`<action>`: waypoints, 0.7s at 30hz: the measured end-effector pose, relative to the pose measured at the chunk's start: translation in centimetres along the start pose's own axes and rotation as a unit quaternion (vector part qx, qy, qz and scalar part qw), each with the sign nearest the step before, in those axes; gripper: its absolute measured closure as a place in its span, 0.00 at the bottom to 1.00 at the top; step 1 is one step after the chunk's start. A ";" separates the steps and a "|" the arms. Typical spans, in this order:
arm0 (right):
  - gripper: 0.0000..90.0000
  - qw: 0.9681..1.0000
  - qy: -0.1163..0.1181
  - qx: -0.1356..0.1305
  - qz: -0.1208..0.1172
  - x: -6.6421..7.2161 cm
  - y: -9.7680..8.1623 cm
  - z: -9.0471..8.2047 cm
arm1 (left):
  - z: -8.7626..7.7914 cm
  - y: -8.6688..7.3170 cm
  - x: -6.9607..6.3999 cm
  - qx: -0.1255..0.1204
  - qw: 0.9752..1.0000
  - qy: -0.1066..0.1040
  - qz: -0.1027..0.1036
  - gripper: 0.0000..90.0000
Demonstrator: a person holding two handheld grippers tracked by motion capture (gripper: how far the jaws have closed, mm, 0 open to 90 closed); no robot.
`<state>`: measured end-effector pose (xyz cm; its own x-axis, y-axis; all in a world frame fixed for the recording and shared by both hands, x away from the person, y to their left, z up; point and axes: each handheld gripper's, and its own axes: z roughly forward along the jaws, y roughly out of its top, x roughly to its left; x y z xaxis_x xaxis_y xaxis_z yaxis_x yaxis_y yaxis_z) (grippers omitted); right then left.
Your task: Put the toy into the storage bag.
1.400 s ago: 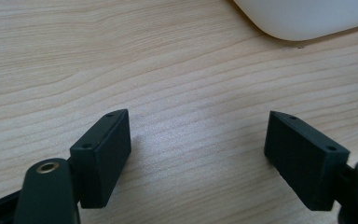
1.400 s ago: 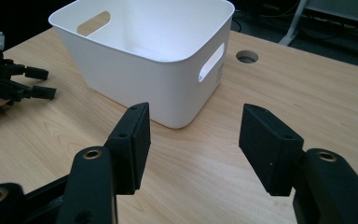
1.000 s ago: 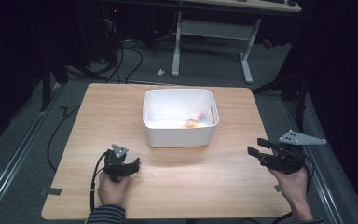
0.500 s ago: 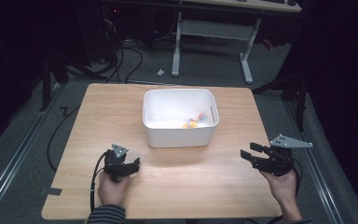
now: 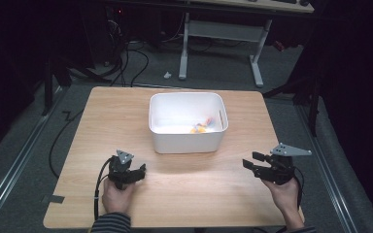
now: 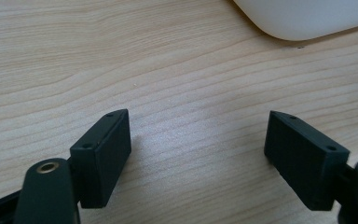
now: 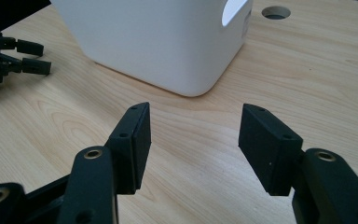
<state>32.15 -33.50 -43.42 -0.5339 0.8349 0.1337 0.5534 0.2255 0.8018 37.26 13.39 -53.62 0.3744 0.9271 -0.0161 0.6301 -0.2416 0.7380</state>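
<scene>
**Bin lies ahead of both claws, between them**

We see the white bin (image 5: pixel 187 122) standing up-table of both grippers. From our right gripper (image 5: pixel 253 162) it lies ahead and toward the left; from our left gripper (image 5: pixel 141 171) ahead and toward the right. Its long axis runs across the table, its long near wall facing us. Both claws are spread and pinching nothing, low over bare table (image 5: pixel 194 194). We judge neither hand clearly nearer. Small colourful pieces (image 5: pixel 201 127) sit inside, by the bin's right end.

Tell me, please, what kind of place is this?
Probably a lab or workshop set up for recording. A wooden table with a white bin stands on grey floor, with loose cables and a white desk frame behind, in dark surroundings.
</scene>
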 end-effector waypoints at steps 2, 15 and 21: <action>0.49 1.000 0.002 0.003 0.003 0.0 -0.2 0.4 | 0.0 0.0 0.0 0.001 1.000 -0.001 0.000 0.26; 0.49 1.000 -0.009 0.028 0.002 0.0 -0.9 2.5 | 0.0 0.0 0.0 0.000 1.000 -0.001 0.000 0.26; 0.49 0.999 -0.011 0.028 0.011 -0.1 -1.4 3.1 | 0.0 0.0 0.0 0.000 1.000 -0.001 0.000 0.26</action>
<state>33.43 -32.38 -46.34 -0.5070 0.8510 0.1373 0.5998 0.2338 0.7652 37.28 13.39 -53.62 0.3766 0.9262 -0.0170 0.6298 -0.2425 0.7379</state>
